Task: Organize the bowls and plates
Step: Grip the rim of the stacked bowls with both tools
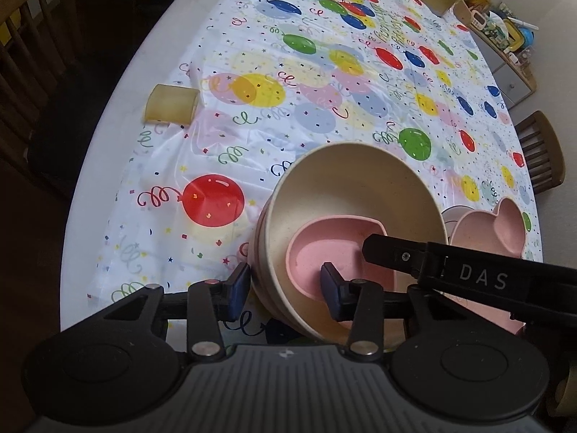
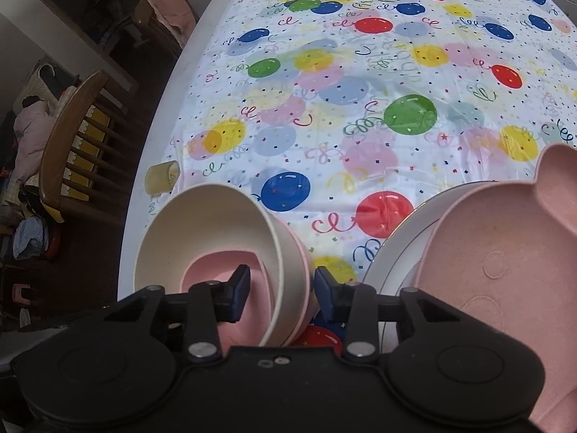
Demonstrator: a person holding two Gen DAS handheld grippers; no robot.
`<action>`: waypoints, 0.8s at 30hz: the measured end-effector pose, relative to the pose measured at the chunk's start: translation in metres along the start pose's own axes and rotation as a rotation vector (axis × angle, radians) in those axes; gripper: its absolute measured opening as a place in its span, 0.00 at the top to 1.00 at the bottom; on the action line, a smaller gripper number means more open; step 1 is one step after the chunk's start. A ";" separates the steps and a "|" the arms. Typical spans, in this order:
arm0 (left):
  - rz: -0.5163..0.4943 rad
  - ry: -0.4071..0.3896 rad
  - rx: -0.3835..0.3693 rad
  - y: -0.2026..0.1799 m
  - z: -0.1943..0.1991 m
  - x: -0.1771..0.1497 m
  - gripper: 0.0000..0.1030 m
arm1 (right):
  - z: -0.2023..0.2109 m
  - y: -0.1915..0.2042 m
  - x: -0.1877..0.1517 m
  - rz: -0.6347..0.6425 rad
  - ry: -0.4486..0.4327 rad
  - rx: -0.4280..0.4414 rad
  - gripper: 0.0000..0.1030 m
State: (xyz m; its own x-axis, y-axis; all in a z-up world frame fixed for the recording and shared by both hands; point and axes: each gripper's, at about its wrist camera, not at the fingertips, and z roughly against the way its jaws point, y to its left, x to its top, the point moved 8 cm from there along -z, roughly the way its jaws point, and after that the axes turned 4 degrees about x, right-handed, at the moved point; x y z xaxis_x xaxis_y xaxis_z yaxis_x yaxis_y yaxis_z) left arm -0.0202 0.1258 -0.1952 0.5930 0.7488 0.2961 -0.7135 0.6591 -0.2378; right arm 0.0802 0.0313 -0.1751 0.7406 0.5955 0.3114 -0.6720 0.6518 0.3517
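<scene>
A stack of cream bowls (image 1: 360,187) stands near the table's front, with a small pink bowl (image 1: 324,249) nested inside. My left gripper (image 1: 285,288) straddles the stack's near-left wall, one finger outside, one inside the pink bowl; its jaws stand apart. My right gripper (image 2: 281,294) straddles the right wall of the same stack (image 2: 216,231), over the pink bowl (image 2: 230,274); whether its pads touch the wall I cannot tell. Its finger shows in the left wrist view (image 1: 396,252). A pink bear-shaped plate (image 2: 505,270) lies on a white plate (image 2: 400,249) to the right.
The table wears a balloon-print cloth (image 1: 324,90). A yellowish block (image 1: 171,104) holds its left edge; it also shows in the right wrist view (image 2: 160,176). Wooden chairs (image 2: 75,144) stand along the left side. A cluttered shelf (image 1: 505,32) is at the far right.
</scene>
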 end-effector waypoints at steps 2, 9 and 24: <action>-0.006 0.001 0.001 -0.001 0.000 -0.001 0.60 | 0.001 -0.002 0.000 -0.005 -0.003 -0.001 0.70; -0.022 0.004 0.006 -0.005 0.009 -0.003 0.60 | 0.004 -0.001 -0.002 0.004 -0.005 -0.011 0.71; -0.123 -0.043 -0.038 -0.044 0.060 0.013 0.60 | 0.060 0.005 0.007 -0.021 -0.093 -0.002 0.71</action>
State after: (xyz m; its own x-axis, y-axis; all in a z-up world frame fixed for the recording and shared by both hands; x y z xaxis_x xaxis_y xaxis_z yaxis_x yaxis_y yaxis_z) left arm -0.0037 0.1025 -0.1257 0.6577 0.6592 0.3646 -0.6212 0.7484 -0.2324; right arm 0.0823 0.0102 -0.1178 0.7516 0.5356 0.3851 -0.6565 0.6646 0.3569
